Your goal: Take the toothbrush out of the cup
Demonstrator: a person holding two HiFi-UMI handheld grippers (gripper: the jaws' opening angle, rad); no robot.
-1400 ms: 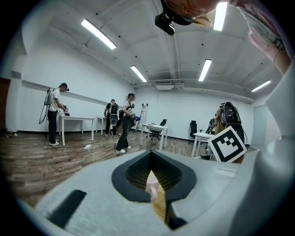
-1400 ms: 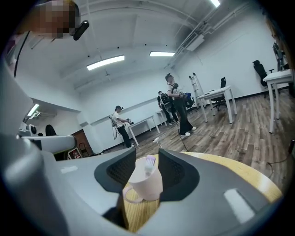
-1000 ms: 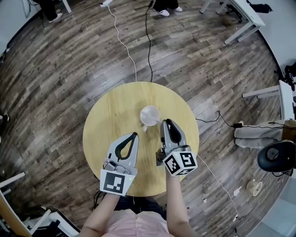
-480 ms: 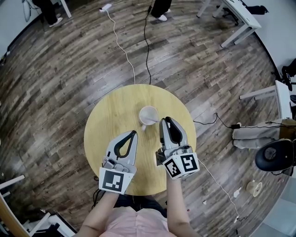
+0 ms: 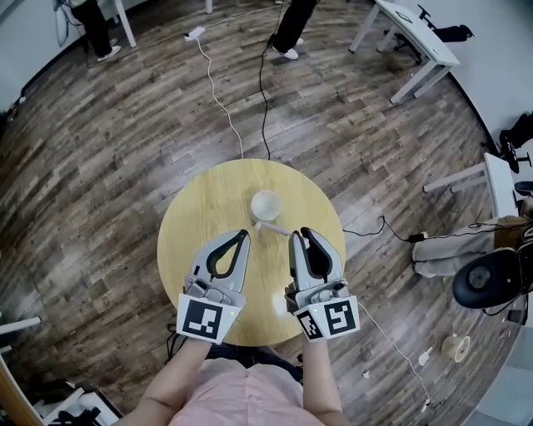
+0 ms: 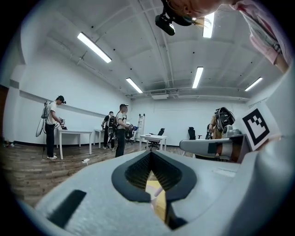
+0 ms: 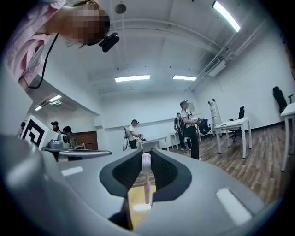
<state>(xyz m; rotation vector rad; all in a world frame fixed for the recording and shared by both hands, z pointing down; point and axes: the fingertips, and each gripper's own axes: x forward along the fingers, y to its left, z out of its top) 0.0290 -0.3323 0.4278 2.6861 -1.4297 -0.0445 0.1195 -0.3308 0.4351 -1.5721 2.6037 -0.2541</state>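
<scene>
Nearest to the person, on the near side of the cup (image 5: 266,205), are the two claws. The left claw (image 5: 242,237) is pressed together with nothing in it. It hangs over the table (image 5: 196,220), near the cup but not touching it.

The right claw (image 5: 297,235) is beside it and pinches the brush (image 7: 146,182) by its thin stem. The brush head sticks up past the claw tips. From above, the brush pokes out from the right claw toward the cup, and its far end shows just on the near side of the cup, not inside it.

This is the big change. A second ago the right claw was right at the cup and the brush was in it. Now both claws have come back and up, and the brush has come along. The cup has stayed on the table, and it looks empty inside.

So I think the main job is done: the brush is out. What may be left is to put it down somewhere, and the tight pinch should keep it from slipping.

Past the cup there is only wood floor, a cord (image 5: 218,91) lying on it, and far off some white desks (image 5: 416,37) and people's legs (image 5: 291,25).
</scene>
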